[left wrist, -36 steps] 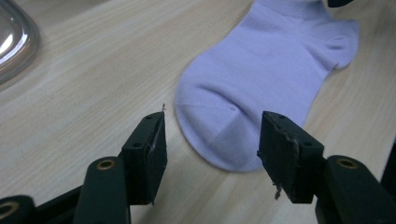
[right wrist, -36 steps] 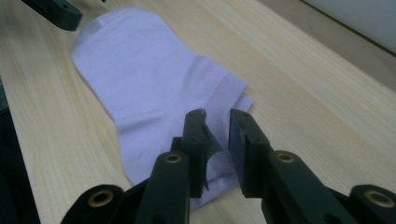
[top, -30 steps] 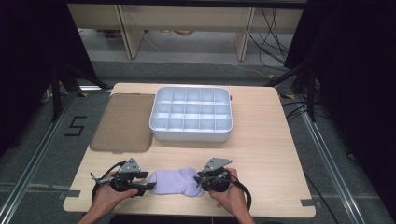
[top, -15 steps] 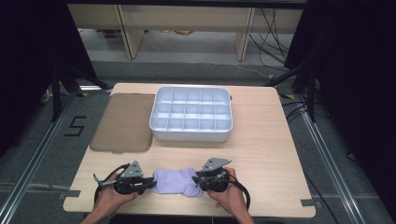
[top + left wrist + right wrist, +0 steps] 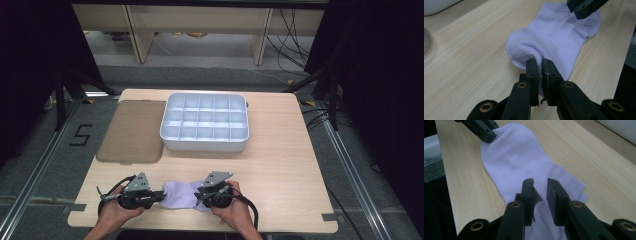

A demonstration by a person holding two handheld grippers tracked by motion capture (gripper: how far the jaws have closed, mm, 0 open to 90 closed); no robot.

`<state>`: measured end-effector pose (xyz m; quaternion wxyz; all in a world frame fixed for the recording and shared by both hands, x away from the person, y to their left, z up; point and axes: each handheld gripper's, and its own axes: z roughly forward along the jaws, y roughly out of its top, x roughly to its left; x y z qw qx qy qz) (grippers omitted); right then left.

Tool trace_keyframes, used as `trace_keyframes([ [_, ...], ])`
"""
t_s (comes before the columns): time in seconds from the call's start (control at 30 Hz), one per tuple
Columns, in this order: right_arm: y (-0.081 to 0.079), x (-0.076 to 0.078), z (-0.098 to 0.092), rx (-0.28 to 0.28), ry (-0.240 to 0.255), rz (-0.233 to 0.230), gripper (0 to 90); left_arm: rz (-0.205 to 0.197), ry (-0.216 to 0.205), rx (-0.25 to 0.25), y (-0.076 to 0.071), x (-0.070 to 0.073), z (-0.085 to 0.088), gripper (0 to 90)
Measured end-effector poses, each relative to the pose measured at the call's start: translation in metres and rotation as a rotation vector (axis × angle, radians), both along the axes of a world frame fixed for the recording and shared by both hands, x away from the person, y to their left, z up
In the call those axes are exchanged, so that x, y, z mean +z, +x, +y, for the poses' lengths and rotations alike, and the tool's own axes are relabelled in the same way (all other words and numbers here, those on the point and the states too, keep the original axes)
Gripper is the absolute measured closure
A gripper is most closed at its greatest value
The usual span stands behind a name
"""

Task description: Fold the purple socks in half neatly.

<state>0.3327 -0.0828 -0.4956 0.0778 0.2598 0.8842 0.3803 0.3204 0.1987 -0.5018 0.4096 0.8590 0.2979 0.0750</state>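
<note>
Left gripper [image 5: 538, 65] jaws just closing, now pinching folded edge of pale lilac cotton ankle sock [image 5: 556, 37]. Right gripper [image 5: 540, 185] jaws standing slightly parted over sock's opposite end. Sock looking soft, light, limp; gripping by edges seeming best.

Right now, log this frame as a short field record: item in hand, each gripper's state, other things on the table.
item: lilac sock, flat on the wooden table near its front edge
left gripper: jaws have just been closing, pinching a fold at one end of the sock
right gripper: jaws apart over the other end, no pinch seen
behind: white divided tray, compartments look empty
beside tray: brown mat, on its left
</note>
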Motion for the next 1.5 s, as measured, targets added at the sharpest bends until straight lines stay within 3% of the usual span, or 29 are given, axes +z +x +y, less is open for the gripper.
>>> trace_keyframes([
  [0.17,-0.001,-0.003,0.011,0.008,-0.004,0.001,79.8,-0.017,-0.006,-0.007,0.0,0.005,0.003,84.1],
  [0.23,-0.001,-0.003,0.012,0.015,-0.009,0.004,80.6,-0.02,0.013,-0.012,0.001,0.007,0.005,84.2],
  [0.27,-0.001,-0.005,0.016,0.018,-0.019,0.007,82.6,-0.021,-0.02,-0.001,-0.001,0.008,0.005,84.2],
  [0.4,0.001,-0.008,0.022,0.04,-0.065,0.016,84.3,-0.023,-0.02,-0.006,-0.003,0.011,0.007,84.2],
  [0.5,-0.001,-0.01,0.026,-0.002,-0.082,0.044,84.6,-0.011,-0.052,0.005,-0.005,0.011,0.006,84.2],
  [0.53,-0.001,-0.009,0.027,0.021,-0.09,0.045,84.9,-0.017,-0.045,-0.014,-0.006,0.013,0.006,84.2],
  [0.57,-0.001,-0.009,0.027,0.021,-0.09,0.045,84.9,-0.017,-0.045,-0.014,-0.006,0.013,0.006,84.2],
  [0.6,0.001,-0.012,0.029,0.054,-0.074,0.0,85.1,-0.023,-0.042,-0.021,-0.007,0.015,0.005,84.2],
  [0.77,-0.002,-0.011,0.034,0.031,-0.082,0.036,85.0,-0.04,-0.021,-0.041,-0.01,0.02,0.003,84.1],
  [0.8,-0.001,-0.011,0.034,0.056,-0.077,0.022,85.1,-0.038,-0.042,-0.039,-0.01,0.02,0.0,84.1],
  [0.87,-0.002,-0.011,0.038,0.052,-0.081,0.034,85.1,-0.047,-0.031,-0.049,-0.01,0.022,0.0,84.1],
  [0.9,0.0,-0.012,0.039,0.069,-0.069,0.003,85.1,-0.046,-0.05,-0.045,-0.01,0.022,-0.001,84.1],
  [0.97,-0.001,-0.012,0.04,0.069,-0.06,0.02,85.1,-0.045,-0.041,-0.049,-0.009,0.024,0.0,84.1],
  [1.1,0.0,-0.012,0.043,0.075,-0.065,0.022,85.1,-0.035,-0.077,-0.035,-0.01,0.026,-0.001,84.2],
  [1.13,0.0,-0.013,0.046,0.082,-0.059,0.007,85.1,-0.037,-0.062,-0.047,-0.009,0.027,0.0,84.2],
  [1.2,0.0,-0.012,0.049,0.089,-0.058,0.026,85.0,-0.05,-0.052,-0.064,-0.007,0.028,0.001,84.3],
  [1.23,0.0,-0.012,0.051,0.093,-0.06,0.021,84.7,-0.034,-0.081,-0.04,-0.009,0.026,-0.002,84.3],
  [1.27,0.0,-0.011,0.051,0.092,-0.065,0.026,83.9,-0.035,-0.079,-0.041,-0.009,0.026,-0.001,84.3],
  [1.4,0.004,-0.002,0.041,0.069,-0.046,-0.006,84.1,-0.033,-0.08,-0.044,-0.009,0.028,0.0,84.3],
  [1.5,0.01,0.009,0.015,-0.004,-0.055,-0.009,85.2,-0.041,-0.085,-0.051,-0.009,0.029,0.001,84.4],
])
